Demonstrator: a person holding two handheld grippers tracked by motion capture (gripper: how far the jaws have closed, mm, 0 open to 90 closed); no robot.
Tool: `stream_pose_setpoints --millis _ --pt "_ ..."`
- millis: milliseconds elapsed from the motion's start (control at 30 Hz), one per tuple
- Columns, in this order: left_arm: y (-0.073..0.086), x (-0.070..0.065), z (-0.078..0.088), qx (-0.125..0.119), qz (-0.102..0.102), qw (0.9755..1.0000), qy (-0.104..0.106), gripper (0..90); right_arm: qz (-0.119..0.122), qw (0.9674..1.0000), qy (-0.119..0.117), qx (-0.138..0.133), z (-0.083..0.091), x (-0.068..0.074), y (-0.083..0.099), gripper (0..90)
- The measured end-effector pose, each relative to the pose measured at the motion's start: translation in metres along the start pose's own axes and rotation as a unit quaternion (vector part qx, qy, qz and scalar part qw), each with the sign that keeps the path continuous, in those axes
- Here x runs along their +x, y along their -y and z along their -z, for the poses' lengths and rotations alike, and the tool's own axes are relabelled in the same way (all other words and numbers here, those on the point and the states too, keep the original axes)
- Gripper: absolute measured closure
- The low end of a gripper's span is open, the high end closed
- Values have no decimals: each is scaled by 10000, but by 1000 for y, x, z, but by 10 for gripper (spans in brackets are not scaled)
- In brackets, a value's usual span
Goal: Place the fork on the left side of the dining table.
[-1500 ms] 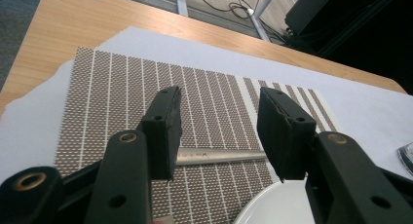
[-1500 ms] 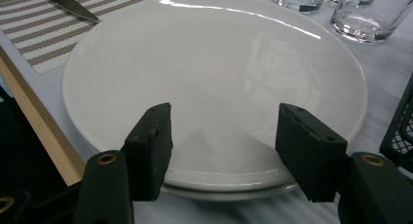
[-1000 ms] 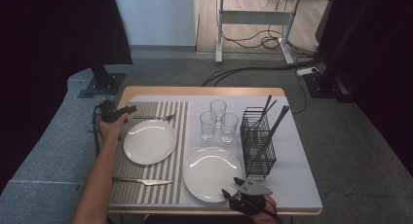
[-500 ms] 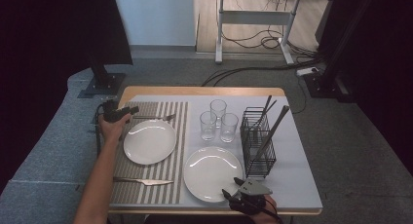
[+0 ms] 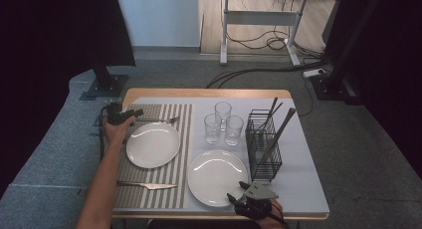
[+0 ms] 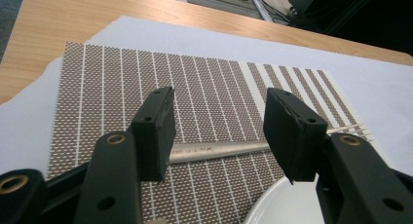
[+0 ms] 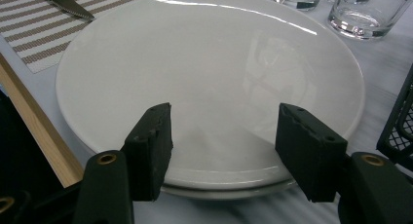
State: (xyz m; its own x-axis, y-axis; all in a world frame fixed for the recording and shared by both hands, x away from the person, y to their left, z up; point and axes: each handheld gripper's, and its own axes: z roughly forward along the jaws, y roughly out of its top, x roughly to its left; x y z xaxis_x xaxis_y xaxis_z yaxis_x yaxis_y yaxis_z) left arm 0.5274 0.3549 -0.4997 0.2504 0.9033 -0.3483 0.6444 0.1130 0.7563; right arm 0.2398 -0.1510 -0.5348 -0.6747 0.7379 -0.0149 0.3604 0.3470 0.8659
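Note:
A silver fork [image 5: 159, 120] lies on the striped placemat [image 5: 181, 134] just beyond a white plate [image 5: 153, 144]. My left gripper [image 5: 135, 112] sits at the mat's far left corner, pointing along the fork. In the left gripper view my left gripper [image 6: 219, 121] is open; the fork handle [image 6: 219, 148] lies flat on the mat low between the jaws, and the pads do not press it. My right gripper [image 5: 237, 190] rests at the table's front edge. Its open gripper [image 7: 224, 136] hovers over the near rim of a second white plate [image 7: 209, 63].
Three glasses [image 5: 222, 122] stand at the table's middle back. A black wire rack [image 5: 263, 144] with long utensils stands to their right, close to my right gripper. A knife [image 5: 147, 185] lies on the mat's front part. The wooden table edge [image 7: 39, 131] is just below the plate.

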Motion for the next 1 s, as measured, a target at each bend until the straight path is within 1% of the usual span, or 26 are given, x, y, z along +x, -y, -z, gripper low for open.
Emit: stream_pose_setpoints --millis 233,300,367,433,633,1000 --pt "-1 5 2 -1 44 10000 -61 460 -8 10000 1 1 0 0 0 387" --pt "-2 8 2 39 49 10000 -68 460 -9 10000 -1 3 -1 0 0 387" --pt "-3 9 1 86 46 9999 -55 456 -10 10000 1 0 -1 0 0 387" --pt "-3 10 0 74 51 10000 -42 457 -21 10000 6 4 -1 0 0 388" --pt "1 11 -8 178 62 9998 -2 458 -50 10000 34 -6 -1 -1 0 387" --pt "2 12 -13 269 44 9996 62 461 -59 10000 39 -13 -1 -2 0 387"
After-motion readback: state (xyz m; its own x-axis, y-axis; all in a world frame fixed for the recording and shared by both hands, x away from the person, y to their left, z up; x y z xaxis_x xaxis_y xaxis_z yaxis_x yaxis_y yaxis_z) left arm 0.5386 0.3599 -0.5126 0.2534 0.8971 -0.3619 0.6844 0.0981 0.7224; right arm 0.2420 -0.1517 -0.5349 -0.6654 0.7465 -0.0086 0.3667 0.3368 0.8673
